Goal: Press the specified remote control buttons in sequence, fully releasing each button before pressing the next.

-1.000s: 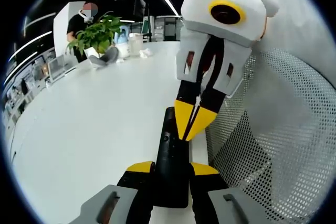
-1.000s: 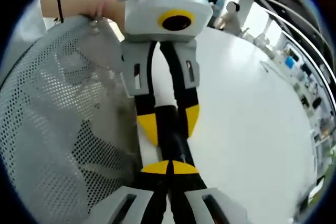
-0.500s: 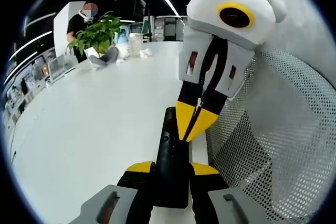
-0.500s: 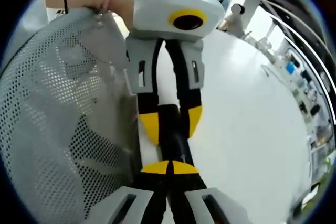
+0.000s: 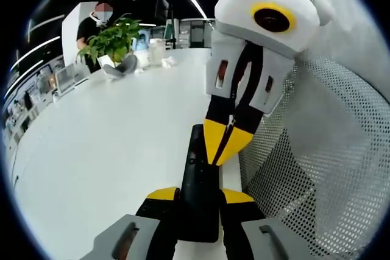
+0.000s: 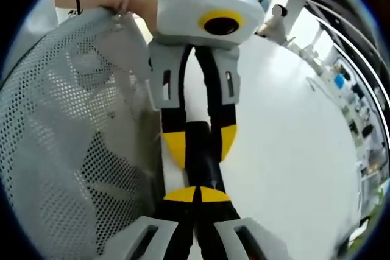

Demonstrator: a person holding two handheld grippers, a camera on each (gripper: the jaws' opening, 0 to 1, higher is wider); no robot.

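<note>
Surroundings: white table (image 5: 109, 132) across the left and centre of the left gripper view; a potted plant (image 5: 113, 39) with containers beside it in the upper left, a person standing behind it.
Obstruction: grey mesh chair back (image 5: 317, 168) covers the right side of the left gripper view, and the left side of the right gripper view (image 6: 67, 126), just beside the table edge.
Remote control (image 5: 200, 187): black, long, lies lengthwise at lower centre of the left gripper view; at centre of the right gripper view (image 6: 201, 156).
Left gripper (image 5: 200, 195): jaws rise from the bottom edge, yellow tips clamped on both long sides of the remote's near end. In the right gripper view (image 6: 200, 143) it comes down from the top, its tips either side of the remote.
Right gripper (image 6: 196, 194): yellow tips pressed together, nothing between them, resting at the remote's surface. In the left gripper view (image 5: 224, 144) it slants down from the upper right, its point on the remote's upper part.
Hand (image 6: 131, 4): a person's hand at the upper left of the right gripper view, behind the left gripper's housing.
</note>
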